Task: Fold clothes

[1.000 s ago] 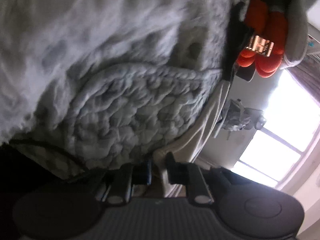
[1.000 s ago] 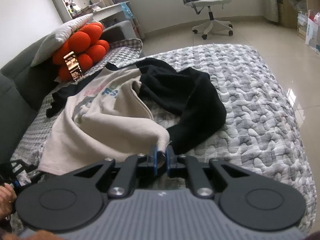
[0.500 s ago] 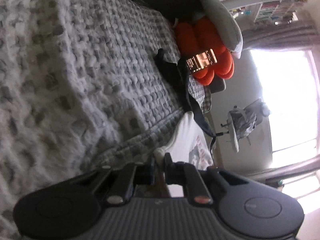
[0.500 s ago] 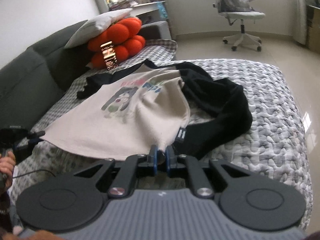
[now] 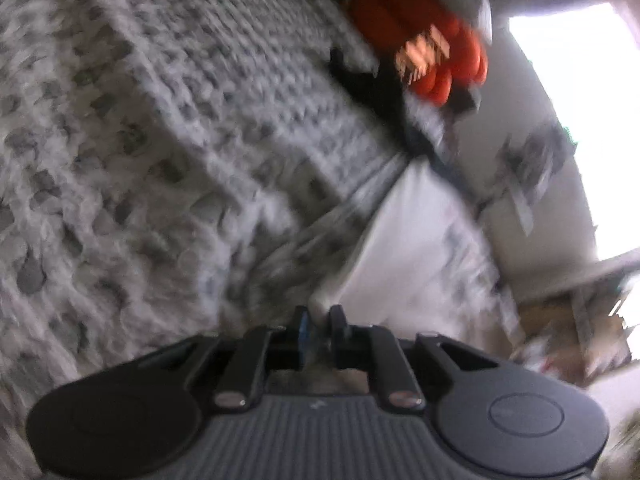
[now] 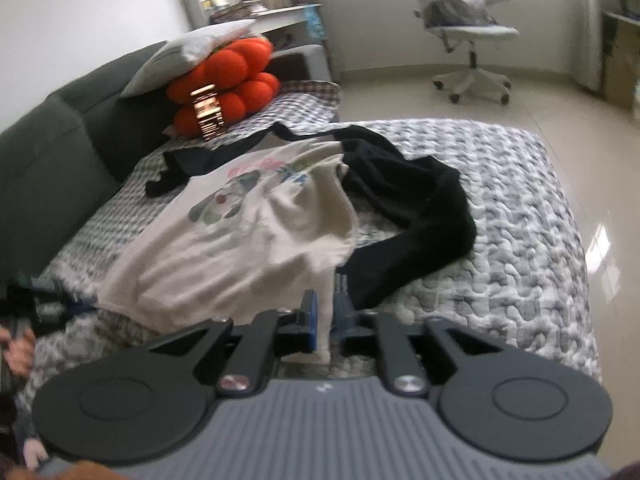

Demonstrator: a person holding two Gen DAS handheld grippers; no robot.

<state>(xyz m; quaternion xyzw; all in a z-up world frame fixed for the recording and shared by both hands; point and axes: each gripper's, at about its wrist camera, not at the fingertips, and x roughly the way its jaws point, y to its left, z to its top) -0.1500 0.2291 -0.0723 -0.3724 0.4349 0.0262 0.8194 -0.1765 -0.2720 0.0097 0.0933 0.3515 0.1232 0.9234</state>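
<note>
Because I want the hem stretched flat, my right gripper [image 6: 323, 322] has its fingers pinched on one lower corner of the cream printed T-shirt [image 6: 248, 236] and my left gripper [image 5: 319, 326] nips the other; it lies printed side up on the quilted bed [image 6: 520, 216], overlapping a black garment [image 6: 416, 208]. Compared with a second ago, the shirt is spread wider.

- Grey-and-white quilted cover [image 6: 520, 216], spread over the sofa seat.
- Orange ball-cluster cushion [image 6: 224, 80] at the dark sofa back [image 6: 52, 152], under a pale pillow [image 6: 188, 52].
- White office chair [image 6: 468, 36] on the tiled floor [image 6: 560, 104].
</note>
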